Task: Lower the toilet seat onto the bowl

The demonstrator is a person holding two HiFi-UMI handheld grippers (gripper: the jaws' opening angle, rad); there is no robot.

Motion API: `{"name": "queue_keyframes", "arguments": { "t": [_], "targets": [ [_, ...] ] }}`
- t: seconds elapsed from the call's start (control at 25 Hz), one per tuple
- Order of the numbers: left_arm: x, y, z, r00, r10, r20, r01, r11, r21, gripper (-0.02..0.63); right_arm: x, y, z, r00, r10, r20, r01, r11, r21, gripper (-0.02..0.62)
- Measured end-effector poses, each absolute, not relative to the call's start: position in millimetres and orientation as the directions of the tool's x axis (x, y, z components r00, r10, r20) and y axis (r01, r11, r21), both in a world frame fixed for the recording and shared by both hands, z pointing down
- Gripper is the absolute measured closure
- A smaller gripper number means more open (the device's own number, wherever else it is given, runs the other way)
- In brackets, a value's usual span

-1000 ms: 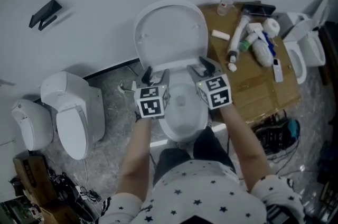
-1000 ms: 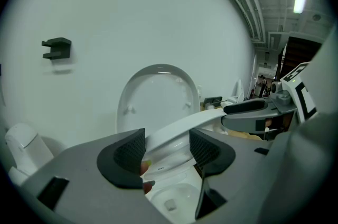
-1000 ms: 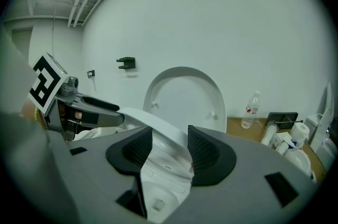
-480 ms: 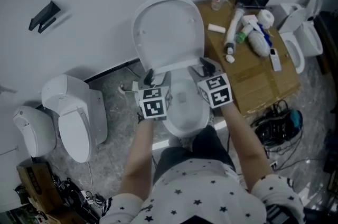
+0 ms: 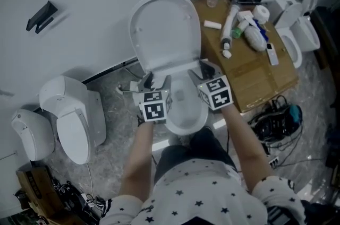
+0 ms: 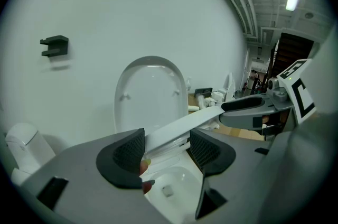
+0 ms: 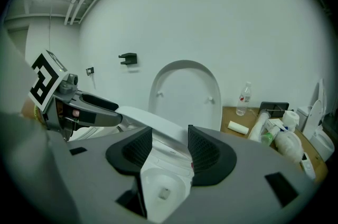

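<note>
Two grippers, left gripper and right gripper, clamp opposite sides of the toilet seat, which we hold half-raised before the upright lid, hinge side far from us, the bowl straight below.

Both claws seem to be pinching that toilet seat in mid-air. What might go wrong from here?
1. The toilet seat is held only at its thin rim by the left gripper and the right gripper. If either slips, it could slam onto the bowl.
2. Lowering one side faster could twist the seat.
</note>
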State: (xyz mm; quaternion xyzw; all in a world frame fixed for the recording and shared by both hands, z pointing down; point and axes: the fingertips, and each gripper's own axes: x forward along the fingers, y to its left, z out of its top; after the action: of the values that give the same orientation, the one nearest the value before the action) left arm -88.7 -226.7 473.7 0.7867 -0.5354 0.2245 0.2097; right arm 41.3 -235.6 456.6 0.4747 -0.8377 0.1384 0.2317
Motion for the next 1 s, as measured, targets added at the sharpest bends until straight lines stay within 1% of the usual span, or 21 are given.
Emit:
{"name": "queue_keyframes", "arguments": {
  "t": [0.68,1.0],
  "targets": [
    [-81.0,-173.5,496.8,0.299,-0.733,0.611,-0.944,-0.321,0.077,0.353,47.3,-183.8,478.2,-0.488,-0.65,0.583,-0.813,0.582,-0.031,0.387],
    [-79.8,-154.5,507.6,0.296,-0.726,0.621,-0.944,-0.32,0.076,0.353,48.3,-164.9,487.8,-0.497,-0.635,0.592,-0.801,0.597,-0.032,0.385]
  ]
}}
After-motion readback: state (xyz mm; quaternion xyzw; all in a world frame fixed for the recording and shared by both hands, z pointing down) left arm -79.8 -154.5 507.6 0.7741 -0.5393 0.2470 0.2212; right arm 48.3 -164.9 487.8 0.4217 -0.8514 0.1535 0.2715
